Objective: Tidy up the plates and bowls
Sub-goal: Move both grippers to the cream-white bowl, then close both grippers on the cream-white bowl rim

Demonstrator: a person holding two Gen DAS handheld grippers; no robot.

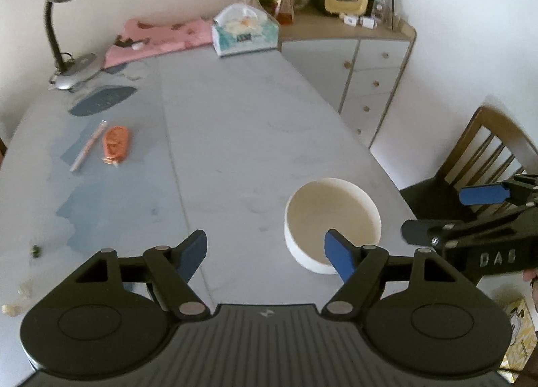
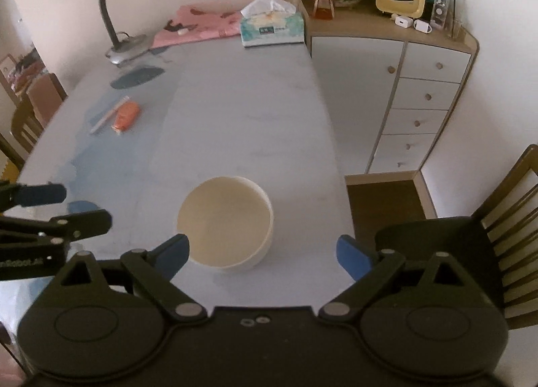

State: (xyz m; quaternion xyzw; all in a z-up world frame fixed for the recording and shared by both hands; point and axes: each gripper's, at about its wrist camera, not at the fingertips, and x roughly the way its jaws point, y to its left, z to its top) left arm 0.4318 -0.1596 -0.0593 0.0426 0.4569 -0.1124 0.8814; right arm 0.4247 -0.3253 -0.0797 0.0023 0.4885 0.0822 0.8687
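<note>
One empty cream-white bowl (image 1: 331,215) (image 2: 225,219) stands on the pale grey table (image 1: 235,125) (image 2: 242,111), near its right edge. My left gripper (image 1: 265,256) hovers open just left of the bowl. Its right fingertip overlaps the bowl's near rim in the left wrist view, and nothing lies between the pads. My right gripper (image 2: 264,254) is open wide above the bowl's near side, the bowl showing between its fingers and beyond them. Each gripper shows in the other's view: right (image 1: 432,214), left (image 2: 85,207). No plate is in view.
A desk lamp (image 2: 107,10), pink cloth (image 2: 198,24) and tissue box (image 2: 272,29) sit at the table's far end. An orange packet (image 2: 126,115) and a pen (image 2: 107,115) lie at the left. A drawer cabinet (image 2: 417,94) and wooden chair (image 2: 504,219) stand to the right.
</note>
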